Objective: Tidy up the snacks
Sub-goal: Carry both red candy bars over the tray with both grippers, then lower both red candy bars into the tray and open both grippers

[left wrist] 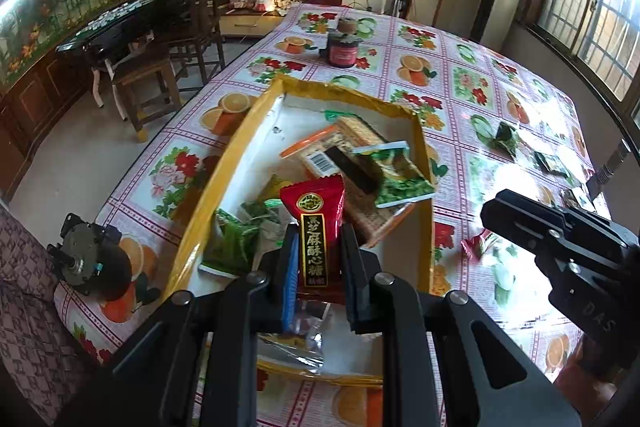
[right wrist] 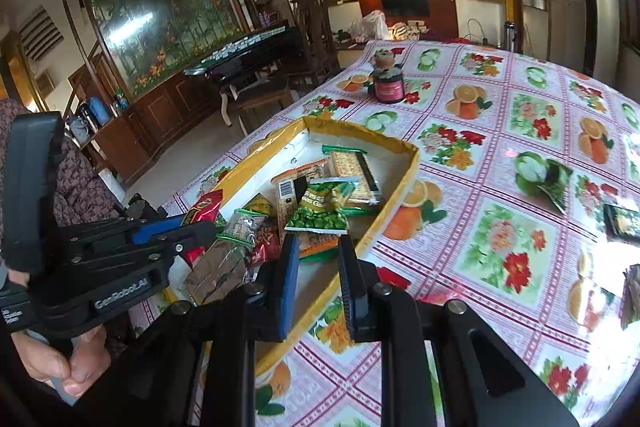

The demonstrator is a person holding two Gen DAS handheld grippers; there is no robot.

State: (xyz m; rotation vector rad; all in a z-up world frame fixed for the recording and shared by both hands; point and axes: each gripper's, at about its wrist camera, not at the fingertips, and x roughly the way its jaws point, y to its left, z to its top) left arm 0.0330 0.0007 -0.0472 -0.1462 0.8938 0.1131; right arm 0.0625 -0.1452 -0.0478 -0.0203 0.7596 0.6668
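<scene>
- left gripper (left wrist: 318,251) clamped on a red candy packet (left wrist: 314,227), held above the near end of the yellow box (left wrist: 224,167).
- right gripper (right wrist: 318,259) pressed together, nothing between its blue pads; it hangs over the box's right rim near the near corner.
- box sits by the tabletop's left edge, holding a cracker pack (right wrist: 352,167) and a green pea bag (right wrist: 322,211).
- loose green packet (right wrist: 554,183) lies toward the tabletop's right edge, well apart from both grippers.
- dark jar (left wrist: 342,49) stands near the far edge.

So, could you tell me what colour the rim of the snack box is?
Yellow rim, white inside; clearest in the left wrist view.
</scene>
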